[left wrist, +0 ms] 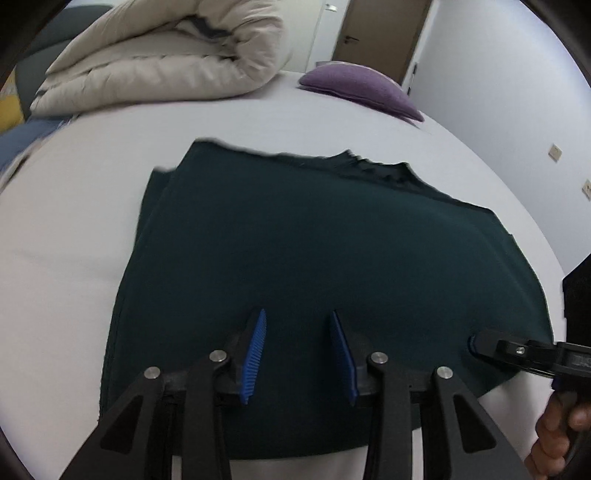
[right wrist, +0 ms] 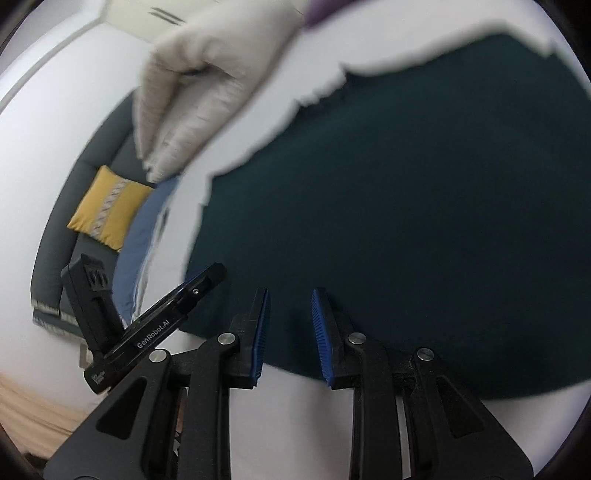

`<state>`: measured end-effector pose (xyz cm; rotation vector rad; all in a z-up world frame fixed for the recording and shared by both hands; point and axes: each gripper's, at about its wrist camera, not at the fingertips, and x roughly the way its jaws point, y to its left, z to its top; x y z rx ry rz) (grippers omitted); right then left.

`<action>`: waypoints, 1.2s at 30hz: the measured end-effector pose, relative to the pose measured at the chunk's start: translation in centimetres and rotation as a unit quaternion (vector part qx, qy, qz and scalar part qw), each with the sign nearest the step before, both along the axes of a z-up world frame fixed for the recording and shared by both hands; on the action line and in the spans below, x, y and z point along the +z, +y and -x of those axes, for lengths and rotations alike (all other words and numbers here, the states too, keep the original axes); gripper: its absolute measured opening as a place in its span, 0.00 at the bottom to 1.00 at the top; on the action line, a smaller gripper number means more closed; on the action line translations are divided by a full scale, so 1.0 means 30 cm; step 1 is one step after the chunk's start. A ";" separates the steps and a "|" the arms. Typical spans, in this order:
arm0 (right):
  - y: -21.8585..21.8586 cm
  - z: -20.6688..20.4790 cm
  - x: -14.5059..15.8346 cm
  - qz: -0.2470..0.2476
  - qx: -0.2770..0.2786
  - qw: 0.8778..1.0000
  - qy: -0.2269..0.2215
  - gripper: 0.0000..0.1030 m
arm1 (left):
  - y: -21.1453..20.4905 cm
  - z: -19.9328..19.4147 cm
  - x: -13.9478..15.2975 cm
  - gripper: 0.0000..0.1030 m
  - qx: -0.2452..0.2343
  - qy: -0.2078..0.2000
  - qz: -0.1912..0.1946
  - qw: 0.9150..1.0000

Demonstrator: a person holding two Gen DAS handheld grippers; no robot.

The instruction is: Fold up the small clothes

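A dark green garment lies folded flat on a white bed. My left gripper is open and empty, its blue pads just above the garment's near edge. My right gripper is open and empty over the garment near its edge. The right gripper also shows at the right edge of the left wrist view, low over the garment. The left gripper shows at the left of the right wrist view, by the garment's corner.
A rolled beige duvet and a purple pillow lie at the far side of the bed. A blue sheet edge, a grey sofa with a yellow cushion are beyond the bed. A brown door stands behind.
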<state>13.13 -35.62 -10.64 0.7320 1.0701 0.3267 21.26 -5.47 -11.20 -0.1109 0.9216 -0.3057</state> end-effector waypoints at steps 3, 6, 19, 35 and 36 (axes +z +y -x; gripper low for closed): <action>-0.119 0.060 -0.041 -0.043 -0.042 0.998 -0.014 0.03 | 0.061 0.025 -0.009 0.37 -0.006 -0.004 -0.001 1.000; -0.294 0.175 -0.052 -0.058 -0.112 0.992 -0.031 0.03 | 0.109 0.056 -0.020 0.37 -0.014 -0.008 -0.010 1.000; -0.554 0.351 0.196 0.027 -0.254 0.962 -0.094 0.14 | 0.274 0.165 0.099 0.53 0.061 -0.038 -0.014 0.997; -0.110 -0.428 0.009 -0.022 -0.074 0.996 -0.038 0.24 | 0.067 -0.380 0.048 0.63 0.047 -0.052 -0.108 0.992; -0.152 -0.430 0.001 -0.030 -0.088 0.995 -0.037 0.23 | 0.084 -0.387 0.000 0.65 0.046 -0.032 -0.111 0.992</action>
